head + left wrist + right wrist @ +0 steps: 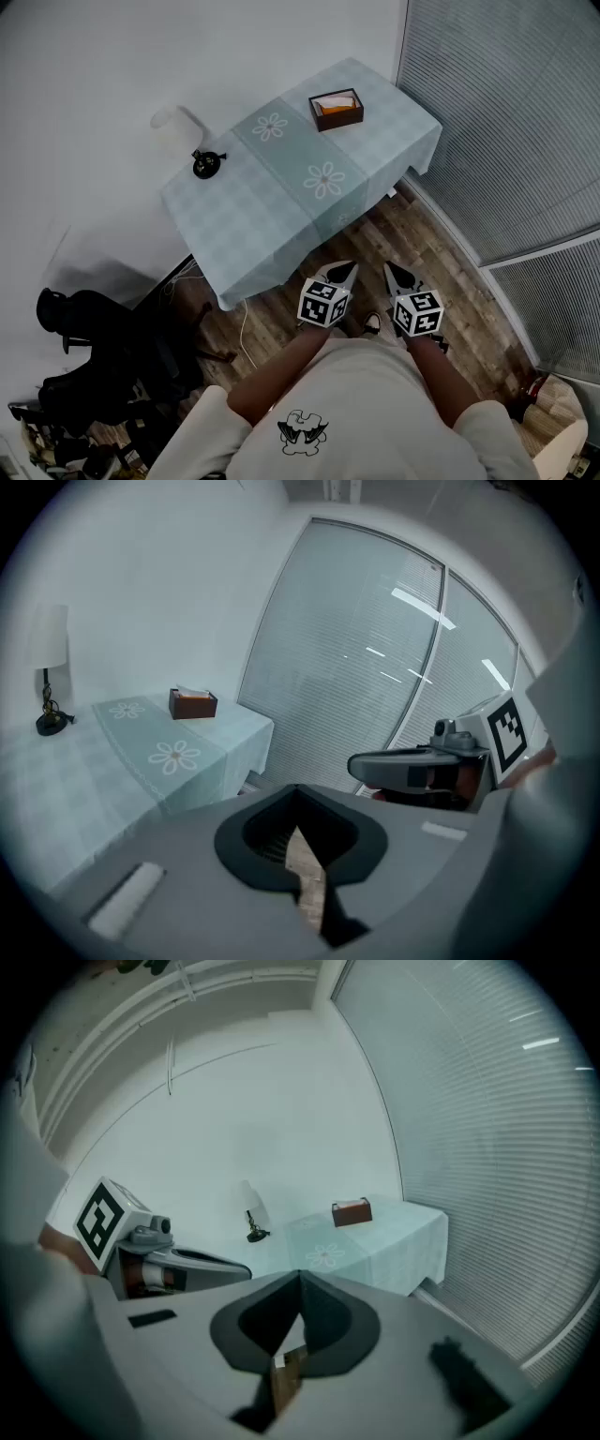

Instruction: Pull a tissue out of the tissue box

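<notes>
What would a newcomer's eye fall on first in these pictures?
The table under a green flowered cloth, with a brown tissue box near its far corner and a lamp at its left edge. Short of it, the left gripper and right gripper are side by side, jaws shut, empty.

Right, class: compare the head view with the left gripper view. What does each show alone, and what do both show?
Only the head view shows the black chair and the print on the person's shirt. Only the left gripper view shows the left gripper close up along its jaws, which are together and empty. Both show the table, tissue box, lamp, blinds and right gripper.
</notes>
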`<move>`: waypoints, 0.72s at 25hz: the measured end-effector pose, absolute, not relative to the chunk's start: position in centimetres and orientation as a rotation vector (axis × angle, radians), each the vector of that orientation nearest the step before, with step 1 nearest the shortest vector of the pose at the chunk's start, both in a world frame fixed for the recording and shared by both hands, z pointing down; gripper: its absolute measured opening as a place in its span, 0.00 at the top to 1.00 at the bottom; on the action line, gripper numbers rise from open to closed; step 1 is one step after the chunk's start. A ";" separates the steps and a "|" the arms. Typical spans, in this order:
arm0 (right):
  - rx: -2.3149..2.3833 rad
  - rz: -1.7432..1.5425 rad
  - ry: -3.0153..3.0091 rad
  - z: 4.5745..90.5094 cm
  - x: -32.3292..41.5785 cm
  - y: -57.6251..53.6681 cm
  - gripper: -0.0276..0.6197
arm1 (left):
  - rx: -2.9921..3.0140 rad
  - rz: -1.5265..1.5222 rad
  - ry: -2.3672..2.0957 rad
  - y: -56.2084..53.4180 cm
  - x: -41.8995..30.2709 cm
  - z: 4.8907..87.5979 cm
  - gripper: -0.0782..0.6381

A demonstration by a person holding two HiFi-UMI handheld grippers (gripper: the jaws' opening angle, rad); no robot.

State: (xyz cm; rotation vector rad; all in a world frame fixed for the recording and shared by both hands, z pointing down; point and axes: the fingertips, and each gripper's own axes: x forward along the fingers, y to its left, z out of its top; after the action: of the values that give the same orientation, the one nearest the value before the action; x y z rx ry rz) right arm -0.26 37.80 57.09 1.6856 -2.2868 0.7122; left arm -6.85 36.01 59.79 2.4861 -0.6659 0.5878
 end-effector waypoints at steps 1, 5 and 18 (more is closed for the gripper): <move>1.685 0.712 -2.287 57.1 -0.3 37.7 0.94 | 2.485 0.587 -0.666 35.9 -6.9 59.8 0.88; 1.684 0.710 -2.285 57.0 -0.6 37.6 0.94 | 2.484 0.585 -0.667 35.7 -7.1 59.7 0.88; 1.693 0.780 -2.280 57.8 -1.9 36.2 0.94 | 2.467 0.574 -0.648 34.3 -8.5 60.2 0.88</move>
State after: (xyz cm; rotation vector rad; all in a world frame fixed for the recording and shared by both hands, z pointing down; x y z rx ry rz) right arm -1.93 36.19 57.85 1.6926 -2.2799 0.7797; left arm -8.52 34.34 60.19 2.4669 -0.6485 0.5743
